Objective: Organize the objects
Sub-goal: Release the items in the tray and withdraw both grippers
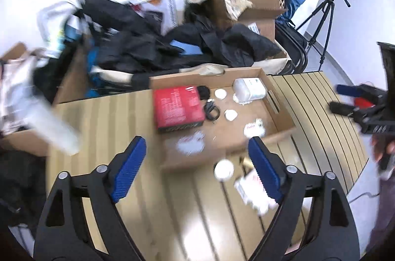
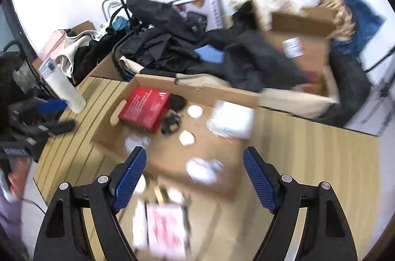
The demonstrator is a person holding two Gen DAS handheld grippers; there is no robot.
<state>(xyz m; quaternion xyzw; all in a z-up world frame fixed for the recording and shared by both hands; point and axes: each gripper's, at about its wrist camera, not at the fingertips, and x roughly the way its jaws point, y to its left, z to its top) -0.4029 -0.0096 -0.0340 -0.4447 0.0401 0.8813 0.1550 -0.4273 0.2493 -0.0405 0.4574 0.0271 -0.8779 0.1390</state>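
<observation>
A shallow cardboard tray (image 1: 279, 110) lies on the slatted table (image 1: 103, 117), and nearly everything sorted so far sits inside it. At its far left is a red box (image 1: 177, 108), lying flat; just right of the box is a coil of black cable (image 1: 211, 110) with a dark lump behind it. Right of the cable are two small white round items (image 1: 220, 93), one nearer than the other, and at the tray's far right corner a larger white pack (image 1: 249, 89) lies against the wall. Near the tray's front edge are two blurred white wrappers (image 1: 254, 129), well apart from the red box. Outside the tray, just in front of it on the table, are a white round lid (image 1: 223, 169) and a white-and-red packet (image 2: 165, 226), both too blurred to read. A white bottle (image 2: 63, 85) stands tilted in view at the table's left edge, away from the tray. Behind the tray, dark clothing is heaped over further cardboard boxes (image 2: 303, 48). The left gripper (image 1: 195, 169) hangs above the table in front of the tray, its blue fingers (image 1: 129, 169) spread wide with nothing between them. The right gripper (image 2: 195, 179) is likewise over the tray's near edge, fingers wide apart and holding nothing.
</observation>
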